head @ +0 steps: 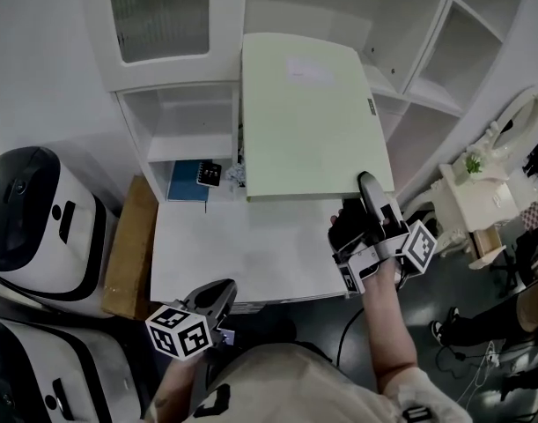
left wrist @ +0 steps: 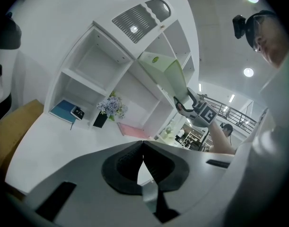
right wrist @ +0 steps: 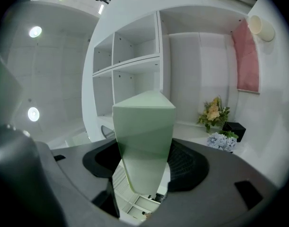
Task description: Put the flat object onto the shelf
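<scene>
The flat object is a pale green board-like box [head: 308,122], held tilted above the white shelf unit [head: 185,117]. My right gripper [head: 367,188] is shut on its near right corner. In the right gripper view the green box [right wrist: 144,126] fills the gap between the jaws of the right gripper [right wrist: 144,167], end-on. The left gripper view shows the box [left wrist: 165,72] and the right gripper [left wrist: 187,103] raised in front of the upper compartments. My left gripper [head: 217,293] hangs low at the near edge of the white table [head: 242,254], shut on nothing [left wrist: 143,148].
A blue book [head: 187,181] with a small dark item on it lies in a low compartment. Flowers in a black pot [left wrist: 111,108] and a pink pad [left wrist: 132,130] sit nearby. White machines [head: 31,218] and a cardboard box [head: 132,245] stand left; cream furniture [head: 480,192] stands right.
</scene>
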A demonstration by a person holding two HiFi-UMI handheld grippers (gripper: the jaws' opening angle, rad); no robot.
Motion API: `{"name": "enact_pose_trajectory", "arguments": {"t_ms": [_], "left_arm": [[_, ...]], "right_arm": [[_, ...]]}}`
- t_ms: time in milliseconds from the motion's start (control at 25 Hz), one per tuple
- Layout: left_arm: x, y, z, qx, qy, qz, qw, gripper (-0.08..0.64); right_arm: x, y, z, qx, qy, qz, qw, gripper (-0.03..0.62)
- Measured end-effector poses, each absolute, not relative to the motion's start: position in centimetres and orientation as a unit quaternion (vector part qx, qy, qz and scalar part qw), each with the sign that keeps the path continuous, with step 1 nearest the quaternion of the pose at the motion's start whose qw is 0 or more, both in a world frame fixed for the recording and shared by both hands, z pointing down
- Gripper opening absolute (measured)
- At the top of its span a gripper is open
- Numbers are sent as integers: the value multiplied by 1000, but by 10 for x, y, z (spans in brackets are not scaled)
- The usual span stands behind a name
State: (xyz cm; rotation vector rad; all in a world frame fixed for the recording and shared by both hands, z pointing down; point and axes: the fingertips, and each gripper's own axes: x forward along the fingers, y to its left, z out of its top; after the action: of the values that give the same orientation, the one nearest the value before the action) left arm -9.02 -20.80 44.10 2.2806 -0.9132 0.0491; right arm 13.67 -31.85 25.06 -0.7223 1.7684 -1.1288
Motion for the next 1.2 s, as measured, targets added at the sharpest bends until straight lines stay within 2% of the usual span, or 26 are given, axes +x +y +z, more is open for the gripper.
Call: {"name": "enact_pose_trajectory", "arguments": {"t_ms": [840,1200], "left_arm": [[-96,-205,453,879,-350,11,322,14],[-91,-221,439,870,-357,19,339,14]], "right_arm": [[114,-317,226,-239,764,-436,412,302],[118,-341,189,-211,780,-426,407,302]]}}
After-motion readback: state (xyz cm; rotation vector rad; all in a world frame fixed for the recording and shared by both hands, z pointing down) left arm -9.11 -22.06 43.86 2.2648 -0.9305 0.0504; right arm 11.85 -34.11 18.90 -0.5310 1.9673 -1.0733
